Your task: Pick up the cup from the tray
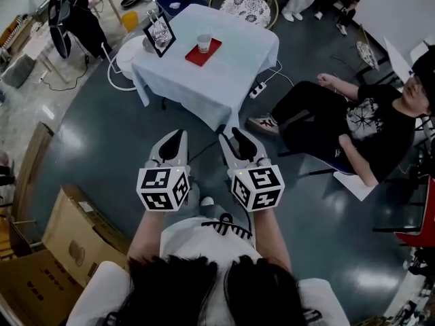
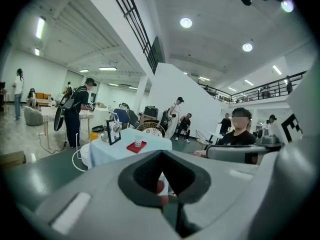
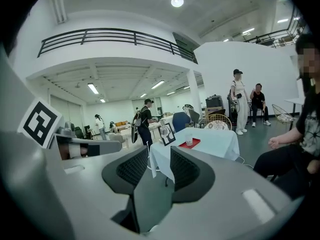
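Observation:
A pale cup stands on a red tray on a table covered in white cloth, far ahead of me. Both grippers are held close to my body, well short of the table. My left gripper is shut with nothing in it. My right gripper is open and empty. In the left gripper view the cup and tray show small above the jaws. In the right gripper view the cup stands on the tray, beyond the parted pads.
A black picture frame stands on the table's left side. A person sits on a chair at the right. Cardboard boxes lie at the lower left. A round wicker chair is behind the table, and a cable with a power strip lies beside it.

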A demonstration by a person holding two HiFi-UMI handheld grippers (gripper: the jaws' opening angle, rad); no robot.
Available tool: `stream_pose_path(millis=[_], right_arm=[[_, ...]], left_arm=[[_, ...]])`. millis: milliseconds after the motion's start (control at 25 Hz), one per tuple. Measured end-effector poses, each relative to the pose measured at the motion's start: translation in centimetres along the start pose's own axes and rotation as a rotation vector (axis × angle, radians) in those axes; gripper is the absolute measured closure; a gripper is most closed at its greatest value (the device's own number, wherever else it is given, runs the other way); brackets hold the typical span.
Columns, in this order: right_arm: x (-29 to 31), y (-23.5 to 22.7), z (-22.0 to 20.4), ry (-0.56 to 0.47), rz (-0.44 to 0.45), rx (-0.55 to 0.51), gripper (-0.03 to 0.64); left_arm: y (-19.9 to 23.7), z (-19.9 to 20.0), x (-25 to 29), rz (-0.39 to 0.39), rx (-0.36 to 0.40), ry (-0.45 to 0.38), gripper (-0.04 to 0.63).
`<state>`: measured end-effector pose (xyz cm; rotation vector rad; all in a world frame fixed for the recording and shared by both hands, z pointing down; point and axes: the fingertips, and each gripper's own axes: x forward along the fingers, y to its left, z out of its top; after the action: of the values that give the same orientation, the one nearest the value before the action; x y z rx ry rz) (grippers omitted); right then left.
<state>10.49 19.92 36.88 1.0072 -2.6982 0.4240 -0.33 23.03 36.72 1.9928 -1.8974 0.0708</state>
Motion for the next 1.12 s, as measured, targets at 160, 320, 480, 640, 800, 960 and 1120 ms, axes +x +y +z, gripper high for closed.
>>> stream_pose_path(millis=[160,320,480,640,800,960,1120], right_arm=[[1.7,-1.0,0.9,-0.018,0.000,-0.013,0.446],[3.8,-2.3,2.1,-0.027,-0.006,-0.019,0.432],[6.3,-3.7,2.9,-0.018,-0.015,-0.018,0.425],[8.8,-4.7,3.7,-0.004,-0.017,-0.027,0.422],[11.5,-5.8,4.7,-0.003,-0.021,-0.021,0.416],[14.4,-6.3,5.4,0.004,-0.017,-0.019,0.411],[17.7,-6.3,6.7,0.003,-0.011,-0.024,0.402]], left_arm=[[0.7,0.9,2.3,-0.012,0.005,-0.013,0.595],[1.5,2.0,5.1,-0.028,0.017,-0.017,0.595],[2.5,3.2,8.0,-0.038,0.021,-0.015,0.595],[3.8,4.2,10.6,-0.039,0.030,-0.006,0.595],[5.2,5.2,13.0,-0.042,0.026,0.000,0.595],[7.0,5.6,15.0,-0.048,0.023,0.016,0.595],[8.7,6.8,17.3,-0.074,0.021,0.025,0.595]])
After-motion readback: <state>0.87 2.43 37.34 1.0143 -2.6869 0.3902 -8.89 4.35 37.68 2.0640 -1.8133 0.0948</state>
